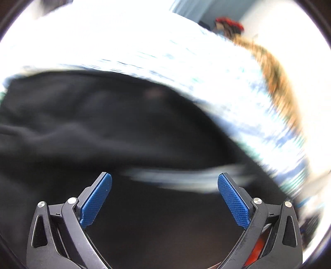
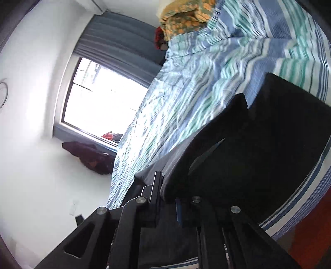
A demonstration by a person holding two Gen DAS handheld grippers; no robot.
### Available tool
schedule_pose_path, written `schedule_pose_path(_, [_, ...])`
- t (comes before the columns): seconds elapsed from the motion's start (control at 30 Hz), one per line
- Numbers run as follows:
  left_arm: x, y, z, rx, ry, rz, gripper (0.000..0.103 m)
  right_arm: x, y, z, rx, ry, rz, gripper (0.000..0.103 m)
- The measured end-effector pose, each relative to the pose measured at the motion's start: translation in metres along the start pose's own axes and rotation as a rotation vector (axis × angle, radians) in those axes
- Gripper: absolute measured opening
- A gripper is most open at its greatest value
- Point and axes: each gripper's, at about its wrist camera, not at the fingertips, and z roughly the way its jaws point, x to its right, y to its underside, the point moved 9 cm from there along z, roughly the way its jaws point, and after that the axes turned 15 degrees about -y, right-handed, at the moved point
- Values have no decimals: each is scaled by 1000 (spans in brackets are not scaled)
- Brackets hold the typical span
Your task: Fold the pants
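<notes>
Left wrist view: our left gripper (image 1: 164, 182) sits at the bottom centre of the frame with its blue pads (image 1: 96, 199) spread wide and nothing between them. Just beyond the tips lie the black pants (image 1: 103, 124), which fill the lower and left parts of the picture; a pale blurred streak crosses them near the fingertips, and we cannot tell what it is. Above and to the right of the pants we see the striped bedsheet (image 1: 206, 82), heavily blurred and overexposed. At the upper right, a mustard-coloured patterned cloth (image 1: 275, 70) runs along the sheet's edge.

From the right wrist view, which is rolled sideways, our right gripper (image 2: 168, 192) is at the bottom centre, its fingers pressed together and pinching a fold of the pants (image 2: 258, 155). The dark fabric spreads from the grip toward the right of the frame, resting on the blue, teal and white striped bedsheet (image 2: 196, 82). At the top centre we see the patterned cloth (image 2: 182, 18). On the left are a bright window (image 2: 103, 99), a grey curtain (image 2: 124, 37) and a dark garment (image 2: 89, 155) lying below the window.
</notes>
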Motion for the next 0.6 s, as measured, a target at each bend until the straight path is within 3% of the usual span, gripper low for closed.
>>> schedule_pose_path(0.13, [7, -41, 29, -57, 53, -134, 102, -32, 2, -5, -42, -55, -85, 12])
schedule_pose_path(0.23, [11, -57, 45, -107, 81, -145, 102, -52, 6, -18, -64, -96, -123, 12])
schedule_pose_path(0.4, [0, -73, 56, -124, 30, -141, 100, -97, 4, -53, -81, -212, -187, 11])
schedule_pose_path(0.43, [-4, -75, 54, -117, 38, -148, 94, -105, 4, -60, -89, -221, -203, 11])
schedule_pose_path(0.47, [-5, -71, 51, -111, 43, -152, 69, -109, 3, -63, -99, -225, -218, 11])
schedule_pose_path(0.5, [-10, -66, 50, -112, 33, -159, 51, -111, 4, -66, -112, -229, -236, 11])
schedule_pose_path(0.53, [-21, -66, 51, -118, -7, -180, 14, -111, 5, -68, -128, -220, -255, 11])
schedule_pose_path(0.57, [-32, -61, 51, -125, -27, -207, 5, -107, 6, -67, -142, -197, -268, 11])
schedule_pose_path(0.6, [-42, -57, 46, -127, -6, -249, 5, -96, 3, -62, -157, -172, -261, 11])
